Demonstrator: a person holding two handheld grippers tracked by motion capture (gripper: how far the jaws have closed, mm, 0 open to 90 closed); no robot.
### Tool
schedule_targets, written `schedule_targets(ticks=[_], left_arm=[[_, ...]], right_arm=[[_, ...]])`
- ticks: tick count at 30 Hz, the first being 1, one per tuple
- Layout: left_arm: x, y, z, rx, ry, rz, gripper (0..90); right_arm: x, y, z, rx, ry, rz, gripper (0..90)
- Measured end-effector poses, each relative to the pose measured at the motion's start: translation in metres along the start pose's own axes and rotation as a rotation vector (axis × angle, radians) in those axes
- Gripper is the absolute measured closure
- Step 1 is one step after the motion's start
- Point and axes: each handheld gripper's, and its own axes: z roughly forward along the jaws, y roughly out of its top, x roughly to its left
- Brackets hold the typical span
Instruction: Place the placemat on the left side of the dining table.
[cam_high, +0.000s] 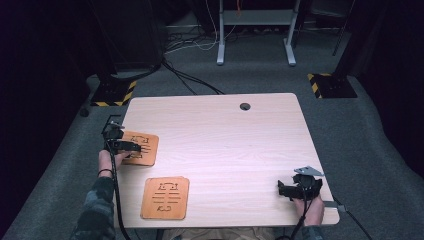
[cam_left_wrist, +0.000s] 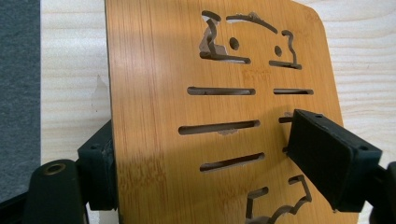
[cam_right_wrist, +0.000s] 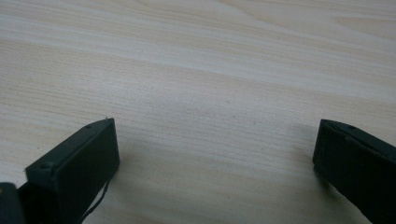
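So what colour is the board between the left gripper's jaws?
Orange-brown bamboo board with cut-out slots, best in the left gripper view.

I am holding my left gripper with jaws parted, my right gripper gaping wide, both forearms low

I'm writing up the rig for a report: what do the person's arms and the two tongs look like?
Both tongs are black, with blocky rectangular jaws. The left tongs trail a black cable along a camouflage-patterned sleeve, and a dark band sits at that wrist. The right tongs carry a grey three-cornered plate on top and trail a black cable too.
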Motion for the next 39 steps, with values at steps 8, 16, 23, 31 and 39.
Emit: schedule_targets(ticks=[8,16,23,31,39], left_arm=[[0.002,-0.001,0.005,0.020,0.003,0.000,15.2],[0.002,-0.001,0.007,0.019,0.004,-0.002,14.2],[0.002,-0.001,0.011,0.040,0.036,0.005,11.6],[-0.007,-0.002,0.015,0.043,0.120,0.052,12.2],[-0.006,-0.007,0.014,0.007,0.122,0.066,12.2]], right_arm=[[0.000,0.000,0.000,0.000,0.000,0.001,0.0],[0.000,0.000,0.000,0.000,0.000,0.001,0.0],[0.000,0.000,0.000,0.000,0.000,0.001,0.0],[0.000,0.000,0.000,0.000,0.000,0.001,0.0],[0.000,0.000,0.000,0.000,0.000,0.000,0.0]])
